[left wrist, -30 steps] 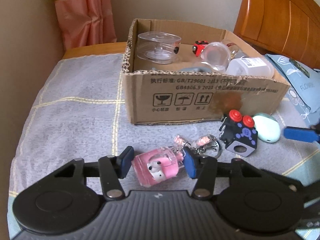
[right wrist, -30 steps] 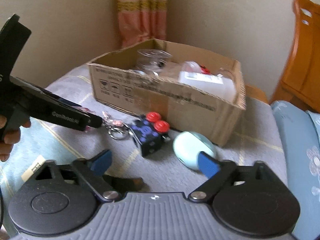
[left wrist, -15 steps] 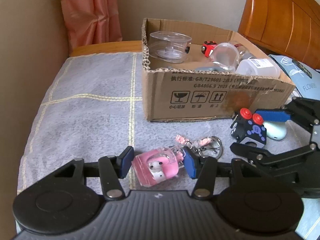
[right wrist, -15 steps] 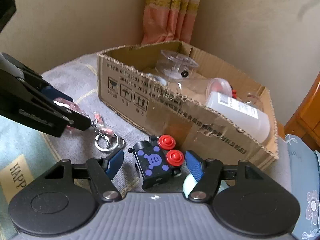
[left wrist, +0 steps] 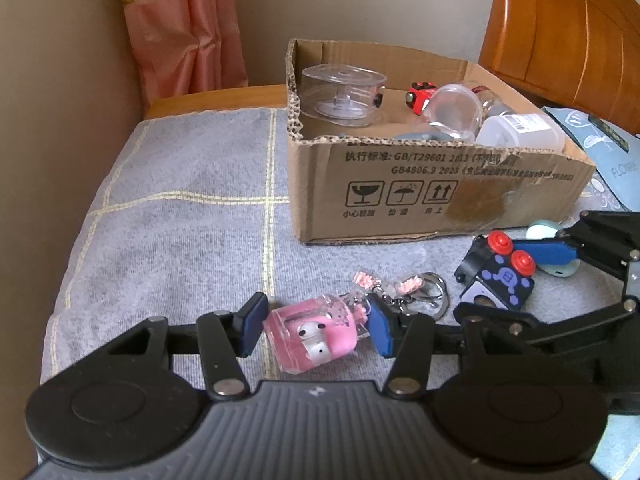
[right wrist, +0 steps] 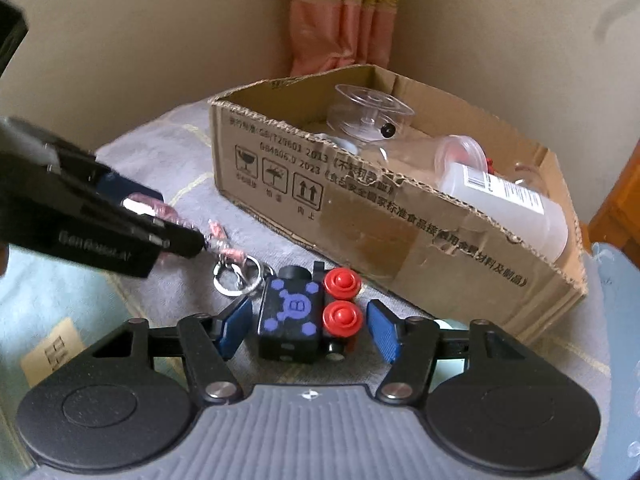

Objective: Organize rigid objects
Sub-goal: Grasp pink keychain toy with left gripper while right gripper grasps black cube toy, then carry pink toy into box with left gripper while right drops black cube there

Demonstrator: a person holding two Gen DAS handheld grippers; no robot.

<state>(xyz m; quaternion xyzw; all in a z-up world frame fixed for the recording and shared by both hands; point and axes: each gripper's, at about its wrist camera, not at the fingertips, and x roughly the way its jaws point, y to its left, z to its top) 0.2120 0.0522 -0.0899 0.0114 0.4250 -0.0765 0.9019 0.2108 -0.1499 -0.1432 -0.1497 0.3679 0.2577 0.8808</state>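
On the left, the left tool [left wrist: 312,330] is clamped on the pink keychain charm [left wrist: 316,336], its blue pads pressed against the clear case on both sides, with the ring and small trinkets [left wrist: 404,292] trailing loose on the grey bed cover [left wrist: 180,220] toward the right. A clean lift here would go straight up first, so that the dangling ring does not snag on the cover or on the cube beside it, and only then across to the cardboard box [left wrist: 420,196], which stands open just behind and already holds clear plastic tubs, a small red toy and a white bottle. Further right, the right tool [right wrist: 308,328] straddles the black fidget cube [right wrist: 300,320] with the two red buttons; its jaws are closing, the cube sits between them, and a narrow gap shows on each side, so the pads do not yet press. The cube looks hard and blocky, so a square grip on its flat sides should hold better than one on the rounded buttons, which face the right pad and could let it slip or twist. A pale green oval object [left wrist: 552,248] lies behind the cube, close to the box wall, and should be left undisturbed as the cube comes up.
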